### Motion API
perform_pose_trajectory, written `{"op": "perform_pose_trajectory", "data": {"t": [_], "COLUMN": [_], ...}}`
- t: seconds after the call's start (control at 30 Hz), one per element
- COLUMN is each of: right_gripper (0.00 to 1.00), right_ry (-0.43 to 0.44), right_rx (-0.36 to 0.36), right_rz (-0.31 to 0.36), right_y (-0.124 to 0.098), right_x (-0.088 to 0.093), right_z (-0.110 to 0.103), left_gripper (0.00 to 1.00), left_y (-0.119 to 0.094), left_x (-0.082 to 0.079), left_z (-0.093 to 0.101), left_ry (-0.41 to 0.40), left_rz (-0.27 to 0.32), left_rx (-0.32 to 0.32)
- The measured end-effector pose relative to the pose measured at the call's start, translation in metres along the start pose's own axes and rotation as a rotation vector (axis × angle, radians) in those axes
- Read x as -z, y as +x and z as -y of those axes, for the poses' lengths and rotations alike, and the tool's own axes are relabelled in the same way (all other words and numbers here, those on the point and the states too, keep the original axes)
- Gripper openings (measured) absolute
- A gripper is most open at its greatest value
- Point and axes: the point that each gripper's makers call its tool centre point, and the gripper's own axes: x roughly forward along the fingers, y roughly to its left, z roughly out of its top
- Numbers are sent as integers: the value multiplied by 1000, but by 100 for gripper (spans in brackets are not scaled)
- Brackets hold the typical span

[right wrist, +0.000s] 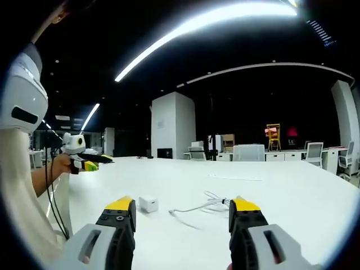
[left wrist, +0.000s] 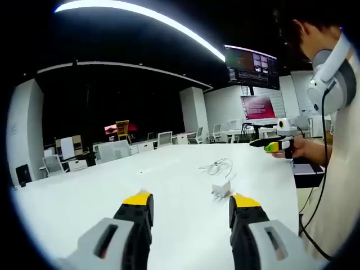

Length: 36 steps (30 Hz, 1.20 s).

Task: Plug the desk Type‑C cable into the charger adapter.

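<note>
Two grippers hovered above a white table [left wrist: 84, 197], each with its jaws wide apart and nothing between them. In the left gripper view, the left gripper [left wrist: 191, 207] pointed across the tabletop; the small white charger [left wrist: 221, 189] sat just ahead of its right jaw, with the loose white cable [left wrist: 216, 166] coiled a little beyond it. In the right gripper view, the right gripper [right wrist: 183, 212] faced the same pair: the charger [right wrist: 148, 203] lay just ahead of its left jaw, and the cable [right wrist: 203, 206] ran between the jaws toward the right one, apart from the charger.
</note>
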Motion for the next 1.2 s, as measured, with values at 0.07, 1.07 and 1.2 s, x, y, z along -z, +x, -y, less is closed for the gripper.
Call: {"op": "perform_pose_trajectory", "data": {"t": [0.07,1.07,1.2], "right_gripper": [68,68,68], "right_ry": [1,2,0], "right_rx": [-1,-11,-9], "right_rz": [1,-26,-33], "right_y": [0,5,5], "right_x": [0,4,6], "right_z": [-1,-2,-2], "left_gripper": [55,63,63], "left_y": [2,36,40], "left_x": [-1,6,5], "left_z": [0,16,16], "left_ry": [6,72,69], "left_rz": [-3,-128,-137], "left_rx": [10,151,168]}}
